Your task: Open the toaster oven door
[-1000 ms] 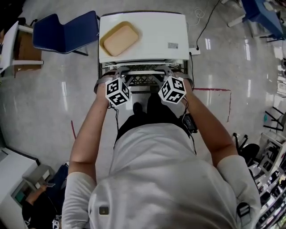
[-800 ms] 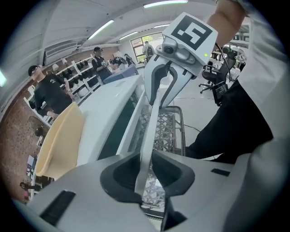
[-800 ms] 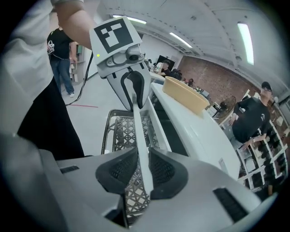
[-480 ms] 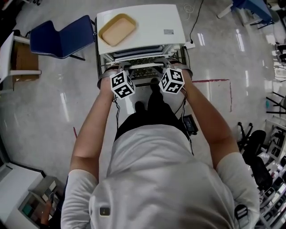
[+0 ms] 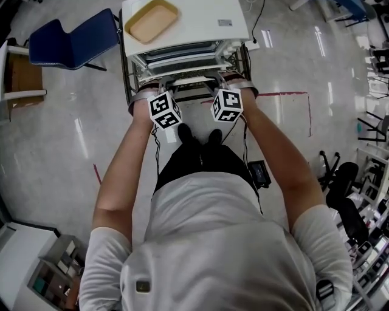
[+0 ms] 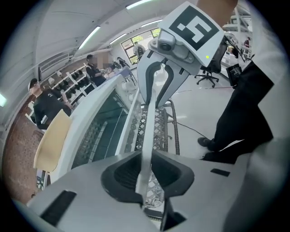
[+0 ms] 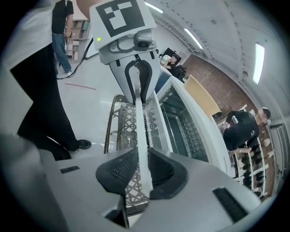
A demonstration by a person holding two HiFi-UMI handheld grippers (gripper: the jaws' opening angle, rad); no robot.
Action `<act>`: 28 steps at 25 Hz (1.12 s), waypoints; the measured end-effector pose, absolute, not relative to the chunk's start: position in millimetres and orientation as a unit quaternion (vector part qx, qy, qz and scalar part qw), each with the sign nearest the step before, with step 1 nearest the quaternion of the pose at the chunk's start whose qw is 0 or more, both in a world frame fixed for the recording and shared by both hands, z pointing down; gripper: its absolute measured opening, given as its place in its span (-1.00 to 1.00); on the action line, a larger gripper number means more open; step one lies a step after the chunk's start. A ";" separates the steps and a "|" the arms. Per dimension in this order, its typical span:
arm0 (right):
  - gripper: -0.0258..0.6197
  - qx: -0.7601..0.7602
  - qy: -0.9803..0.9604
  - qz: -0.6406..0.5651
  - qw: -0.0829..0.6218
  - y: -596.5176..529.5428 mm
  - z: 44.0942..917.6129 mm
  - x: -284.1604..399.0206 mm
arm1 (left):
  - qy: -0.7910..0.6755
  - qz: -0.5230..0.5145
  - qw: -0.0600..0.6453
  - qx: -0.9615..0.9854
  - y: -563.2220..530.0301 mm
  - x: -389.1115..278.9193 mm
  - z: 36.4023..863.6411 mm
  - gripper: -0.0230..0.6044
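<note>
A white toaster oven (image 5: pixel 203 18) stands in front of me with a tan tray (image 5: pixel 151 20) on its top. Its glass door (image 5: pixel 176 58) is tilted out from the top, and the white handle bar (image 5: pixel 193 79) runs across its upper edge. My left gripper (image 5: pixel 167 86) holds the bar's left end, its jaws closing with the bar (image 6: pixel 149 122) pressed between the pads (image 6: pixel 144 170). My right gripper (image 5: pixel 220 82) holds the right end, its jaws closing slightly on the bar (image 7: pixel 140 131) between its pads (image 7: pixel 141 170).
The oven sits on a metal lattice rack (image 6: pixel 159 131). A blue chair (image 5: pixel 73 39) and a cardboard box (image 5: pixel 21 76) are to the left. Red tape (image 5: pixel 285 94) marks the floor on the right. People stand behind the oven (image 6: pixel 45 106).
Both grippers have drawn the handle toward me and downward. The door has swung out from the oven front, and more of its glass and frame now shows.
</note>
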State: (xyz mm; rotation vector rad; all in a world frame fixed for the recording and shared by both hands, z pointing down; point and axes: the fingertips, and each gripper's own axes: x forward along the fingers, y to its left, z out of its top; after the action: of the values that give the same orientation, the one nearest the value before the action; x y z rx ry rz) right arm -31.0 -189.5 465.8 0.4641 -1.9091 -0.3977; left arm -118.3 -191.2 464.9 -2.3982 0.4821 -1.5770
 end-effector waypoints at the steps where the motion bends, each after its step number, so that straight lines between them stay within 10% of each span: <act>1: -0.67 0.197 -0.802 -0.169 0.537 -186.1 466.7 -30.1 | 0.167 -0.539 0.118 -0.817 -187.9 -117.3 466.1 -0.64; 28: -0.68 0.250 -0.762 -0.306 0.513 -135.5 528.9 -36.2 | 0.280 -0.539 0.220 -0.764 -139.8 -122.9 529.3 -0.64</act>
State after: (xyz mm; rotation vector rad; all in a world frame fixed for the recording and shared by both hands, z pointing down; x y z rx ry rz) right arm -36.2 -135.5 528.9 0.6007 -1.8327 -0.7361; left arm -122.9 -139.8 529.3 -2.1116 0.7739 -1.4898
